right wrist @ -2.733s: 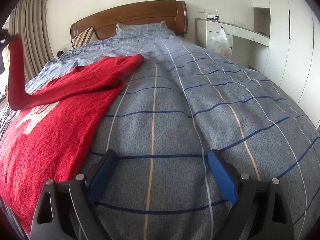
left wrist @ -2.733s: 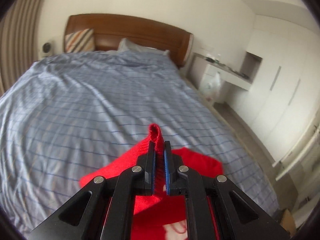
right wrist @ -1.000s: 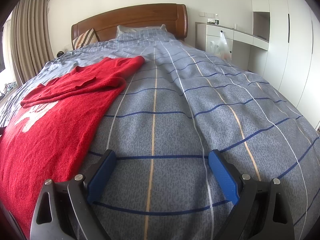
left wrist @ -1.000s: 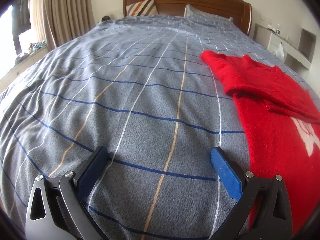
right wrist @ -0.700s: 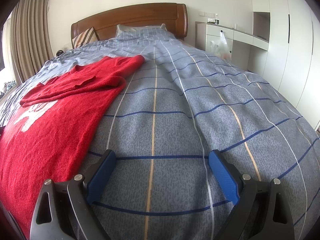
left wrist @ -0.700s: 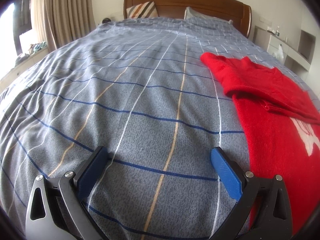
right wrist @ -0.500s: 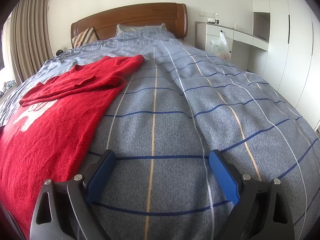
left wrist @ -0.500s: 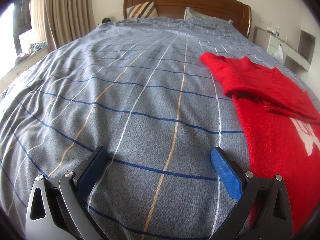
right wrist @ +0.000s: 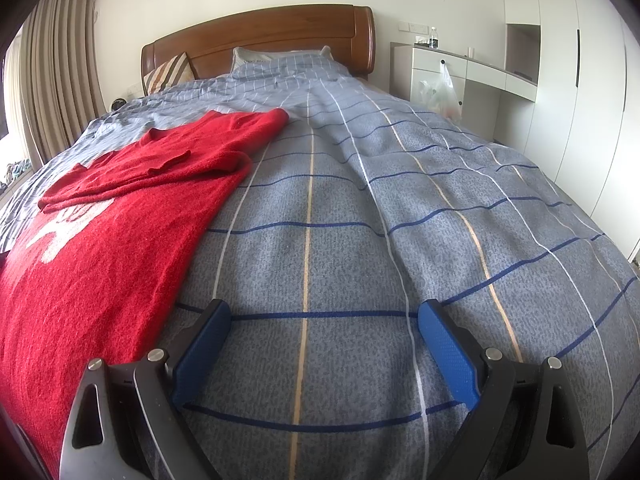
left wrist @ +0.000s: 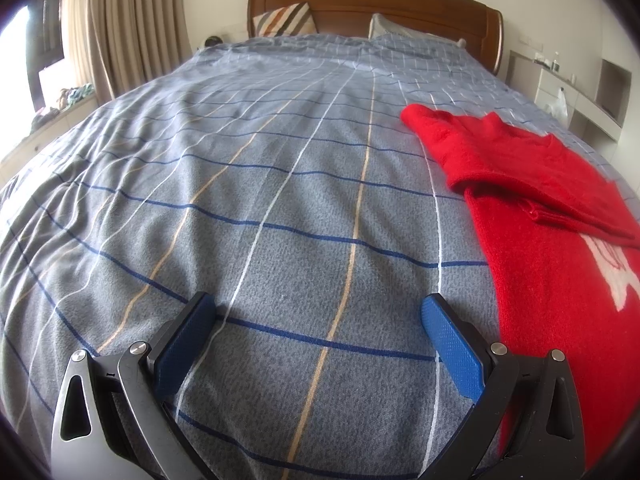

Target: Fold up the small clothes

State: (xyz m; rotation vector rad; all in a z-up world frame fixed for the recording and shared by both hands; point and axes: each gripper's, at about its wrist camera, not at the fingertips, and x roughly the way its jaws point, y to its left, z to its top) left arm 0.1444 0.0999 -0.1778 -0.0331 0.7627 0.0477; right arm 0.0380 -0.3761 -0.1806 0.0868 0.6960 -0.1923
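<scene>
Red sweater (left wrist: 552,264) lay flat on bed (left wrist: 280,200), sleeves folded across chest. Your left tool (left wrist: 316,320) and right tool (right wrist: 320,324) were both wide, empty, flanking it. Next fold needed both hem corners pinched together, lifted evenly toward collar.

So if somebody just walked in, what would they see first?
Most likely the bright red sweater, lying flat on the blue-grey checked bedspread with its sleeves folded across the chest. Next, the blue-padded left hand-held gripper and right hand-held gripper, both open and empty just above the bedspread on either side of the sweater. Behind stands a wooden headboard.
</scene>
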